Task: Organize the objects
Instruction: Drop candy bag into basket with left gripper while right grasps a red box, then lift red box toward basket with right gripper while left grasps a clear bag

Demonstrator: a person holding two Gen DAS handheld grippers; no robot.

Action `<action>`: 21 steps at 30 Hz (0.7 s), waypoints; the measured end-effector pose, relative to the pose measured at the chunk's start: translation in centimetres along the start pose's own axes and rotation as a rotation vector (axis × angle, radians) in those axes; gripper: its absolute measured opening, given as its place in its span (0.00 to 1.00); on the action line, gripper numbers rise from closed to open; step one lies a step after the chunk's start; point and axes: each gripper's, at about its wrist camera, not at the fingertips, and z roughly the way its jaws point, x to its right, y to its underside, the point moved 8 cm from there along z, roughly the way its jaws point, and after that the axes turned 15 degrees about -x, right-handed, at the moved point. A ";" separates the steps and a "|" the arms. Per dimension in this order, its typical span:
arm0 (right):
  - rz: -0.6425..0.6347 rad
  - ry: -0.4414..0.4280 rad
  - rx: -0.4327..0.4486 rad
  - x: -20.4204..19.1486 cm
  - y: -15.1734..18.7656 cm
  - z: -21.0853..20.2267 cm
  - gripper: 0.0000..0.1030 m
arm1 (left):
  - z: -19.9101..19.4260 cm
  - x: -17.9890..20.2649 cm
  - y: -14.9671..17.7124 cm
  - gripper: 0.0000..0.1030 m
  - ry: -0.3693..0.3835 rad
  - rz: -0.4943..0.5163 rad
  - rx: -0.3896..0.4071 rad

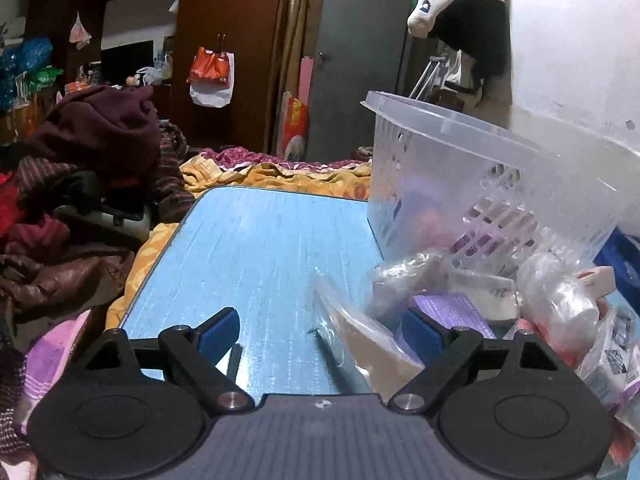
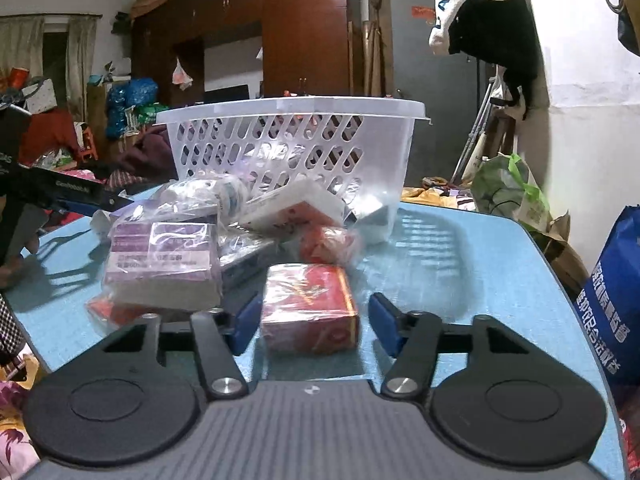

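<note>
Red box wrapped in clear plastic lies flat on the blue table, straight ahead of the right gripper and between its blue pads, long axis pointing away toward the white basket behind the pile. Neither pad touches it: a gap shows on each side, so nothing is gripped. The left gripper, spread wide and empty, is farther off at the pile's left edge.
</note>
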 end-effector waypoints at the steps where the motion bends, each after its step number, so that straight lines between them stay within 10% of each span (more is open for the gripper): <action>1: -0.001 -0.006 -0.003 0.0 0.1 0.1 0.53 | -0.2 0.0 0.0 0.88 -0.010 0.000 0.004; 10: -0.010 -0.018 -0.013 -0.3 0.4 0.1 0.53 | -0.5 1.8 0.9 0.83 -0.010 0.101 -0.022; 15: -0.038 -0.013 -0.011 -0.7 0.6 0.0 0.52 | -0.1 2.3 1.1 0.42 -0.032 0.137 -0.031; 21: -0.019 -0.064 0.057 -0.4 0.6 -0.8 0.52 | -1.9 2.7 1.2 0.40 0.033 0.165 0.089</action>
